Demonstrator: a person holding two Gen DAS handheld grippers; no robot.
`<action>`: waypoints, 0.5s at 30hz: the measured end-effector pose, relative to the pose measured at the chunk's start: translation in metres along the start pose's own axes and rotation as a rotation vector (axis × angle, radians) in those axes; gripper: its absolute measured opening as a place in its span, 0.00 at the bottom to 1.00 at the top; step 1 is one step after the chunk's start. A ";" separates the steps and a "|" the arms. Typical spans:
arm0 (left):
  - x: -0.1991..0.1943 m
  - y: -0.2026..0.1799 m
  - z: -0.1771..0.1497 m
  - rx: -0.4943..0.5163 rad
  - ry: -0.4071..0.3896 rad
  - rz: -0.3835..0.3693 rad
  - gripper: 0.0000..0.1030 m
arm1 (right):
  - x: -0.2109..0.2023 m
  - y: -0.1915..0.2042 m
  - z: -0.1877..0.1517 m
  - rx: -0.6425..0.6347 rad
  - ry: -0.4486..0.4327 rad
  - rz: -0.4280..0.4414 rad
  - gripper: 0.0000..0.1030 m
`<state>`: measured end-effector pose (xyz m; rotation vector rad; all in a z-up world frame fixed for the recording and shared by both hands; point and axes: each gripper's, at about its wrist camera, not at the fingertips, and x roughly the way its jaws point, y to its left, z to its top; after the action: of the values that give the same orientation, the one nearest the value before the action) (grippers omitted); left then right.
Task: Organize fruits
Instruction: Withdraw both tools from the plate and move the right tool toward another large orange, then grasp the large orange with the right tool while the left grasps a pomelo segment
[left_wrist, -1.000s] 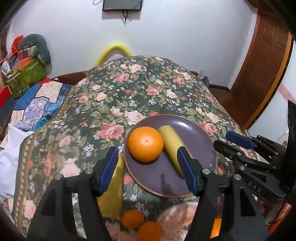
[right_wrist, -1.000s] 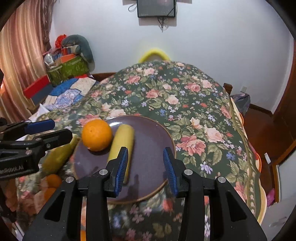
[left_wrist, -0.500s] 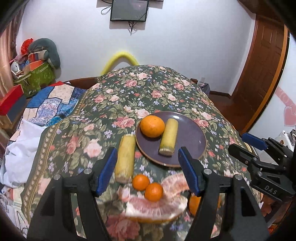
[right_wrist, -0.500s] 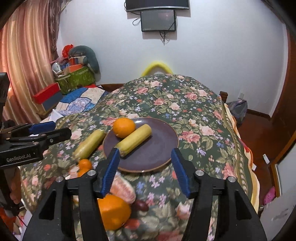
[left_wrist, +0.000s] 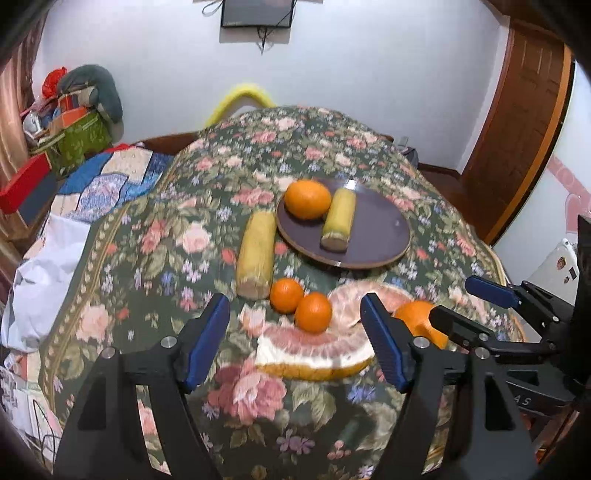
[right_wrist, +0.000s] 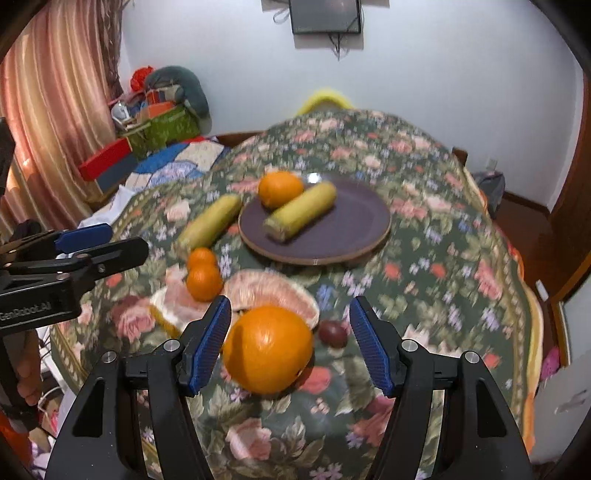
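A dark purple plate (left_wrist: 373, 258) (right_wrist: 347, 225) on the floral tablecloth holds an orange (left_wrist: 308, 199) (right_wrist: 280, 188) and a corn cob (left_wrist: 338, 218) (right_wrist: 301, 210). A second corn cob (left_wrist: 255, 254) (right_wrist: 210, 221) lies left of the plate. Nearer lie two tangerines (left_wrist: 299, 302) (right_wrist: 203, 273), pomelo pieces (left_wrist: 314, 350) (right_wrist: 269, 291) and a large orange (left_wrist: 417, 319) (right_wrist: 267, 349). My left gripper (left_wrist: 295, 347) (right_wrist: 107, 243) hovers over the tangerines and pomelo, jaws opening and empty. My right gripper (right_wrist: 290, 343) (left_wrist: 469, 302) frames the large orange, jaws opening, pads off it.
A small dark fruit (right_wrist: 332, 334) lies right of the large orange. The round table drops away on all sides. Left of it are a quilt-covered bed (left_wrist: 110, 173) and stacked boxes (right_wrist: 155, 125); a wooden door (left_wrist: 524, 122) stands at the right.
Both grippers have pulled back from the plate toward the table's near edge, bringing the tangerines, pomelo and large orange into view. The right jaws have widened; the left slightly.
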<state>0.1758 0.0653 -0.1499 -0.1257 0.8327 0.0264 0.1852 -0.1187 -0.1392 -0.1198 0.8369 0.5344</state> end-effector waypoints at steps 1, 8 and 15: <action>0.004 0.002 -0.004 -0.004 0.013 0.001 0.71 | 0.005 -0.001 -0.003 0.008 0.015 0.009 0.61; 0.027 0.015 -0.020 -0.005 0.074 0.043 0.71 | 0.013 0.003 -0.012 0.022 0.039 0.035 0.63; 0.052 0.040 -0.026 -0.032 0.118 0.109 0.71 | 0.021 0.007 -0.015 0.027 0.066 0.046 0.67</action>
<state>0.1891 0.1006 -0.2094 -0.1123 0.9567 0.1363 0.1835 -0.1088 -0.1641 -0.0940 0.9129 0.5647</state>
